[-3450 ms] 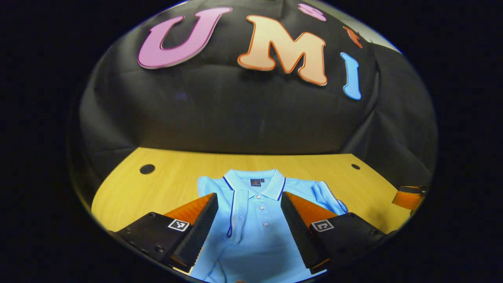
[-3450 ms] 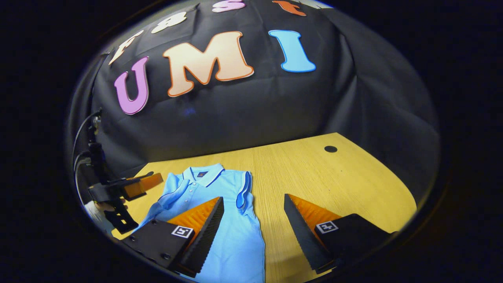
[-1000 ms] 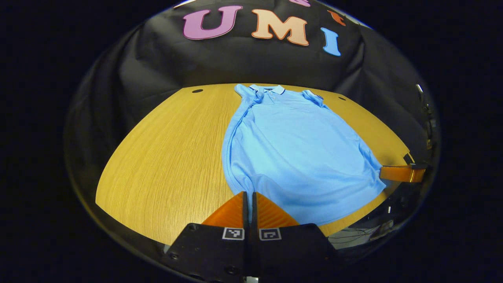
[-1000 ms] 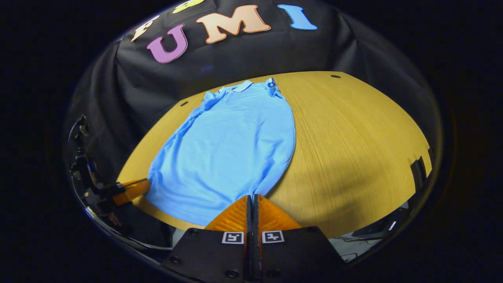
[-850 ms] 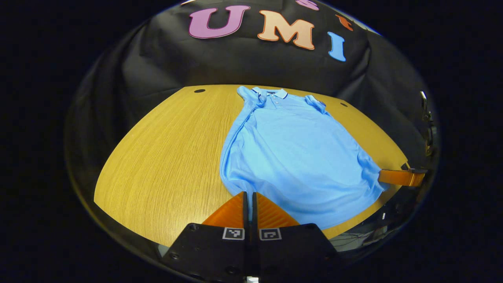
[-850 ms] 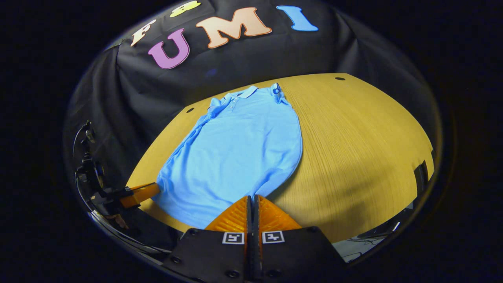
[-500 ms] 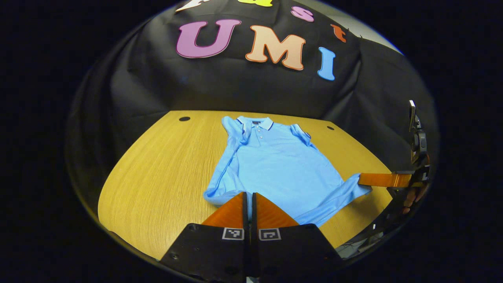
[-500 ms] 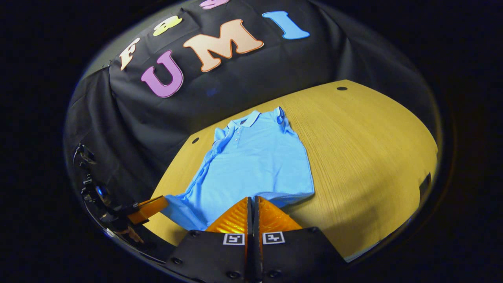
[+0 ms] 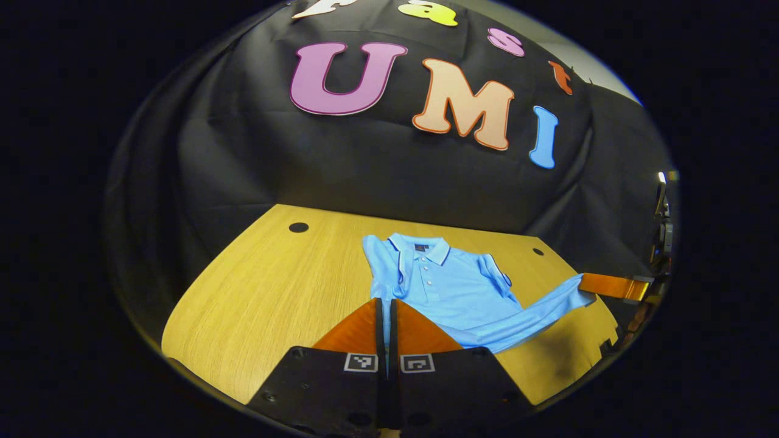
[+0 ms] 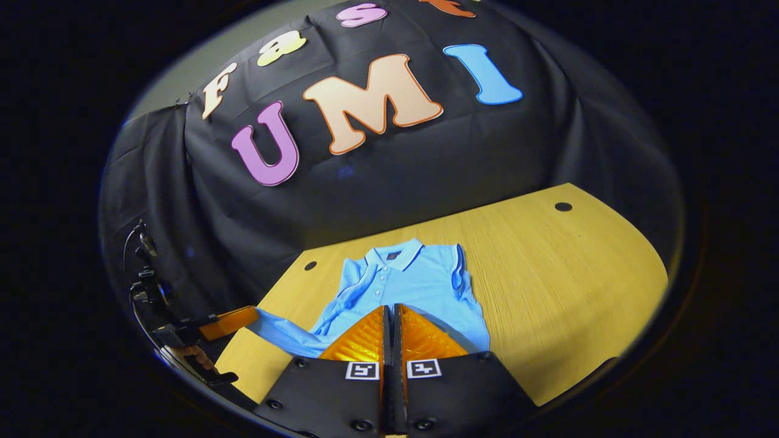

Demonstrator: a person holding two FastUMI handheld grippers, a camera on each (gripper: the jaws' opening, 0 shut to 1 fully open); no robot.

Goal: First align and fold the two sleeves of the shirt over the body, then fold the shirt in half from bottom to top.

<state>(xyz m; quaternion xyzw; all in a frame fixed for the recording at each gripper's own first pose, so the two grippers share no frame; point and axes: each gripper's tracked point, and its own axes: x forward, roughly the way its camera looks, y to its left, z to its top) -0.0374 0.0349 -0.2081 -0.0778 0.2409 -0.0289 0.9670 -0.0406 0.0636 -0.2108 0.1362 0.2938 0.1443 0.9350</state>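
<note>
A light blue polo shirt (image 9: 453, 286) lies on the wooden table (image 9: 268, 292), collar toward the far wall, both sleeves folded in over its body. My left gripper (image 9: 384, 303) is shut on the shirt's bottom hem at one corner, lifted above the body. My right gripper (image 10: 390, 309) is shut on the other hem corner of the shirt (image 10: 414, 281). The hem stretches between them as a raised band of cloth. In the left gripper view the right gripper (image 9: 611, 286) shows at the far right, pinching the hem. In the right gripper view the left gripper (image 10: 228, 322) shows at the lower left.
Round cable holes (image 9: 298, 227) sit in the table near its back edge, one on each side (image 10: 563, 207). Bare wood extends left of the shirt in the left gripper view and to its right (image 10: 566, 286) in the right gripper view. A hand (image 10: 195, 356) holds the left gripper.
Both grippers, shut on the hem corners, have carried the bottom of the shirt up off the table and forward toward the collar. Less of the body lies uncovered than before.
</note>
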